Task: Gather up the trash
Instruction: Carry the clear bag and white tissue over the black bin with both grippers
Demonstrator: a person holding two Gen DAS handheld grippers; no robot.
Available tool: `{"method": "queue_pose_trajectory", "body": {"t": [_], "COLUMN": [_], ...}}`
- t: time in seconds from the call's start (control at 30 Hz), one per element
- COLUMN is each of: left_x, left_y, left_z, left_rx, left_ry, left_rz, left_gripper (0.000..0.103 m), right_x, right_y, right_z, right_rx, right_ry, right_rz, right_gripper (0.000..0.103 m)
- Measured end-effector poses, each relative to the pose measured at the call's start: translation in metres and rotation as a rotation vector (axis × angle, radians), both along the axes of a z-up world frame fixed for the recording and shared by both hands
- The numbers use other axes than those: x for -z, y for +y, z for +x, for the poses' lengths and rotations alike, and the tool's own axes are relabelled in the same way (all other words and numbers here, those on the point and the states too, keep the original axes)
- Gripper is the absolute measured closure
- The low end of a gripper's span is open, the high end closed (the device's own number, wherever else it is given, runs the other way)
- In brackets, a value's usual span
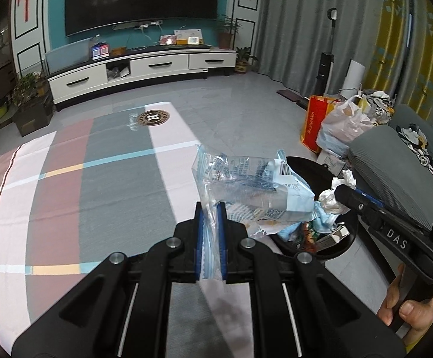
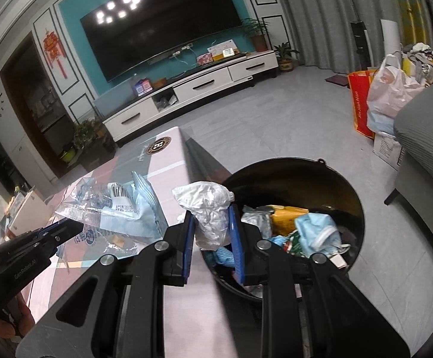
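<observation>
My left gripper [image 1: 210, 208] is shut on a crumpled clear and light-blue plastic wrapper [image 1: 246, 182], held at the table's right edge beside the black trash bin [image 1: 303, 161]. The wrapper also shows in the right wrist view [image 2: 118, 211], with the left gripper [image 2: 76, 223] on it. My right gripper [image 2: 211, 211] is shut on a crumpled white tissue [image 2: 207, 205] at the bin's near left rim [image 2: 276, 161]. In the left wrist view the right gripper [image 1: 340, 192] holds the tissue [image 1: 332, 198] over the bin. The bin holds several pieces of trash [image 2: 312, 232].
The table has a checked pink, grey and white cloth [image 1: 97, 179]. A grey sofa [image 1: 392, 164] stands right of the bin. A red bag [image 1: 315, 122] and a full plastic bag [image 1: 344, 122] sit on the floor behind. A TV cabinet [image 1: 142, 68] lines the far wall.
</observation>
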State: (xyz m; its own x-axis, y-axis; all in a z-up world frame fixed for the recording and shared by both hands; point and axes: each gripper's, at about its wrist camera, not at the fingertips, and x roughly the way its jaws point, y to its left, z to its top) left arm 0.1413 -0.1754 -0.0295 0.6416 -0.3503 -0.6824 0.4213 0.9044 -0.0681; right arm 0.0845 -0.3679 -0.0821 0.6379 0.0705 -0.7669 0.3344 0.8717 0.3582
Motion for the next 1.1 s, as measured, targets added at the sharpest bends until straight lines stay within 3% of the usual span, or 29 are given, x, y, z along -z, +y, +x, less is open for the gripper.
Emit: {"method": "queue_pose_trajectory", "body": {"t": [0.77,1.1], "left_x": [0.016,0.033], "left_y": [-0.074,-0.114], "left_z": [0.006,0.015], "left_rx": [0.085,0.11], "left_ry": [-0.008,-0.015], "left_rz": [0.06,0.128], "left_gripper": [0.092,0.092], "right_x": [0.015,0.028], "right_y": [-0.06,-0.073], "right_z": [-0.031,-0.032], "right_rx": [0.134,0.167], "right_ry": [0.049,0.083], "right_rz": [0.0,0.021], "right_gripper": [0.079,0.079]}}
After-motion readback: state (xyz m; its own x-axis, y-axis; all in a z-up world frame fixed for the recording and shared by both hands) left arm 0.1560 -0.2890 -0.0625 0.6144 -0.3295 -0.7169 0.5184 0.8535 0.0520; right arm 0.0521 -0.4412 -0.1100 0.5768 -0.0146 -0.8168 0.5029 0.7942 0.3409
